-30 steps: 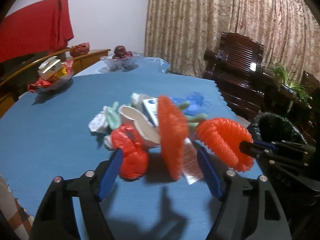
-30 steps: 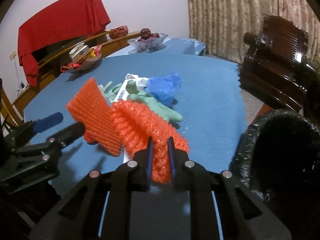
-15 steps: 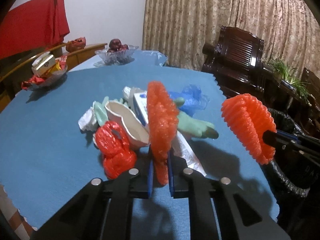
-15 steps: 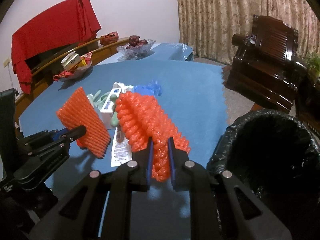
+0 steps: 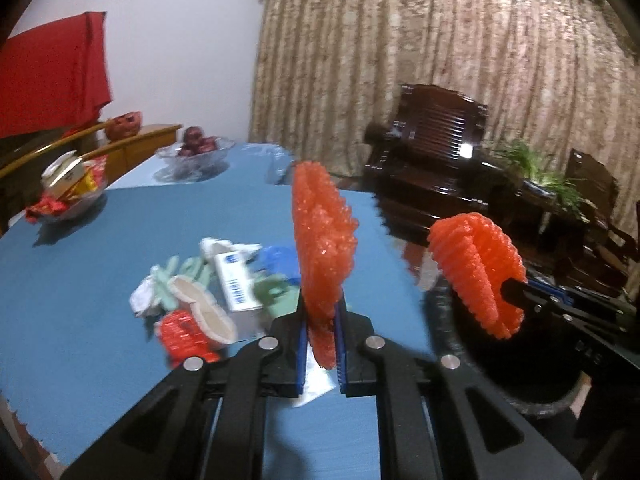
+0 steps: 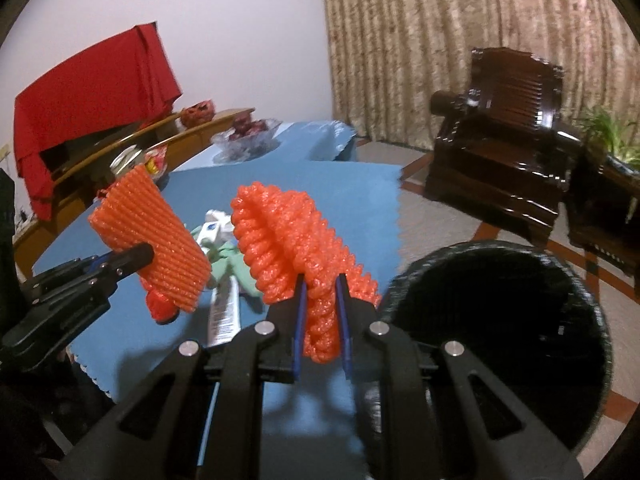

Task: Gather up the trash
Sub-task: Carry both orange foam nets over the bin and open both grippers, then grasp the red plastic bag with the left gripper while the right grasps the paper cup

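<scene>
Orange foam net (image 5: 322, 240) clamped in left gripper (image 5: 322, 344) jaws above blue surface (image 5: 80, 280), second foam net (image 6: 292, 240) pinched in right gripper (image 6: 320, 320) jaws, apparently beside black bin (image 6: 500, 320).

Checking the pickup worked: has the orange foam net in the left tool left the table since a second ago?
Yes. The foam net has risen off the blue tablecloth: its top now overlaps the curtain, and the left tool is clamped on it.

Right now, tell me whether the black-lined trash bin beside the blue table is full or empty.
Looks empty. The right wrist view looks into the black-lined trash bin and shows only dark liner, though its shadowed bottom is hard to make out.
</scene>
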A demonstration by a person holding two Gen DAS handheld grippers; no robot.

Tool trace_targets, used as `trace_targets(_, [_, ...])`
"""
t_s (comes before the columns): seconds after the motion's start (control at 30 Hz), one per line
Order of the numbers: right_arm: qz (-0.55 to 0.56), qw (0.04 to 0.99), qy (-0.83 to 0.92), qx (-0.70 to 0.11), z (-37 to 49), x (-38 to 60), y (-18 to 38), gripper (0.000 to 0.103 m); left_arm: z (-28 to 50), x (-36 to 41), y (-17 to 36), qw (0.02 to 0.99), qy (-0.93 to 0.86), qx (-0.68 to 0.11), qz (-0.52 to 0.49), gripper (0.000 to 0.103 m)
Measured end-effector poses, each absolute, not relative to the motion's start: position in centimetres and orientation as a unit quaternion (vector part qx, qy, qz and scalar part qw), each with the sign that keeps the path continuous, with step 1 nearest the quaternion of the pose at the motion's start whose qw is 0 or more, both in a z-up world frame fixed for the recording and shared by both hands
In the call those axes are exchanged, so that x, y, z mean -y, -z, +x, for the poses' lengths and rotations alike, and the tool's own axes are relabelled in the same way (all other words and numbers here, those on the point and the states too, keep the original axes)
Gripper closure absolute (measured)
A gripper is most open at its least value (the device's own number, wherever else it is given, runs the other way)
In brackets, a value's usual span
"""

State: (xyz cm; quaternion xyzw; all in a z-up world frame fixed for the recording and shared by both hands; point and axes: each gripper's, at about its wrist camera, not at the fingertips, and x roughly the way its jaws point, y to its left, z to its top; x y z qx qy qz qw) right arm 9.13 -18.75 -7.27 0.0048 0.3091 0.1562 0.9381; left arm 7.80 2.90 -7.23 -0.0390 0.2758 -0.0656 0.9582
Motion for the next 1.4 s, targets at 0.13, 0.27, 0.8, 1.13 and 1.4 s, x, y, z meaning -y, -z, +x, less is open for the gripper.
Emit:
trace_targets(0.13, [0.009,0.945,-0.124,-0.302,8.4,21.6,6.5,0.09,8.4,0.1,6.8,0.954,0.107,-0.278,-0.034,0.092])
trace_targets(0.27, [0.014,0.95,-0.089,-0.3,7.9,24.7,6.3,0.09,8.8,3.4,6.7,0.949,0.145,-0.277,-0.026,0.092])
trace_targets(0.8, [0.034,0.939,0.027,-0.34,7.5,34.4,10.6,0.089,12.9,15.3,8.8,0.913,0.262,-0.312,-0.011,0.092])
trace_targets(1.13, [0.051,0.929,0.067,-0.36,7.0,36.3,12.9,0.048,13.9,16.7,10.4,0.893,0.29,-0.343,-0.015,0.047])
trace_targets(1.4, [0.049,0.947,0.065,-0.31,6.2,35.5,11.1,0.009,12.9,12.8,9.3,0.917,0.244,-0.316,-0.01,0.015])
